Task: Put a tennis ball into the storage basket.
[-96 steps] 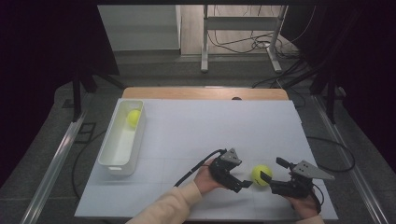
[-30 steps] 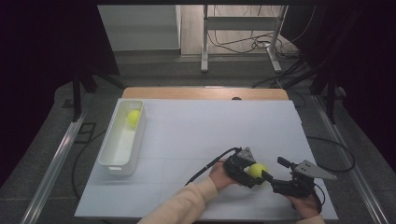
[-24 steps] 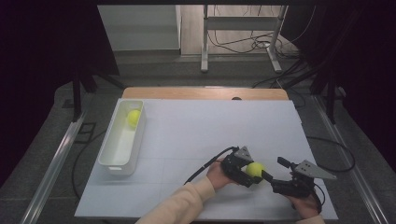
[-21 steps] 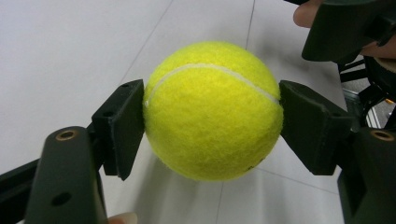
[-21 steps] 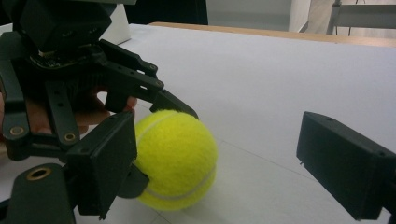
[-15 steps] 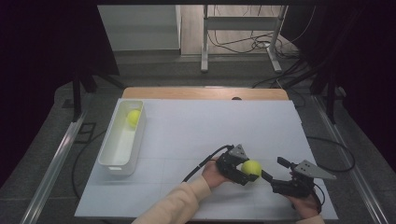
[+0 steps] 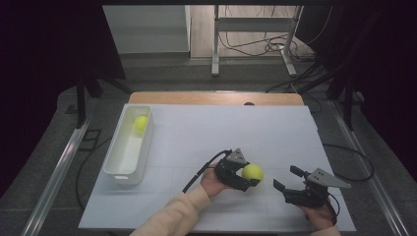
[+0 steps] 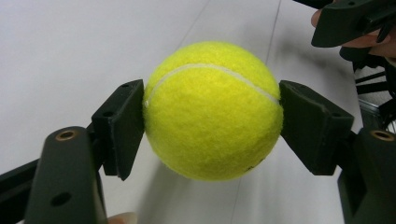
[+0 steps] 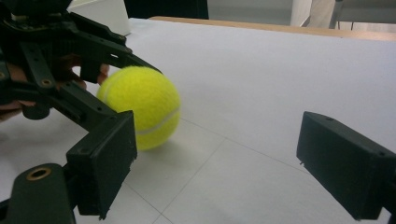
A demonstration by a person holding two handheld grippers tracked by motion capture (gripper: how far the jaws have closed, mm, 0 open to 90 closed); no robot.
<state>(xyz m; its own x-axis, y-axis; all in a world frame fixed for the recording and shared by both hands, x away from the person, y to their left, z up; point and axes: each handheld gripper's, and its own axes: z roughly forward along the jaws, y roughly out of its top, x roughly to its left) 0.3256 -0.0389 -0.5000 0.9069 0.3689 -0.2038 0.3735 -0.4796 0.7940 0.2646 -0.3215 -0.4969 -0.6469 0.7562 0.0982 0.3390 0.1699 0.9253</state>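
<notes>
A yellow tennis ball (image 7: 253, 172) sits between the jaws of my left gripper (image 7: 250, 173), low over the white table near its front. In the left gripper view both black pads (image 8: 122, 126) press on the sides of the ball (image 8: 212, 112). My right gripper (image 7: 286, 177) rests a little to the right of it, open and holding nothing. In the right gripper view its jaws (image 9: 224, 163) stand wide apart, and the ball (image 9: 140, 107) lies ahead to the left in the other gripper's fingers (image 9: 93, 44).
A white bin (image 7: 118, 169) stands at the left side of the table with a second tennis ball (image 7: 141, 123) at its far end. A wooden strip (image 7: 216, 98) runs along the back edge. Cables trail from both grippers.
The ball first lay on the table between the grippers. My left gripper shut on it and has carried it leftward, away from the right gripper, which stayed still.
</notes>
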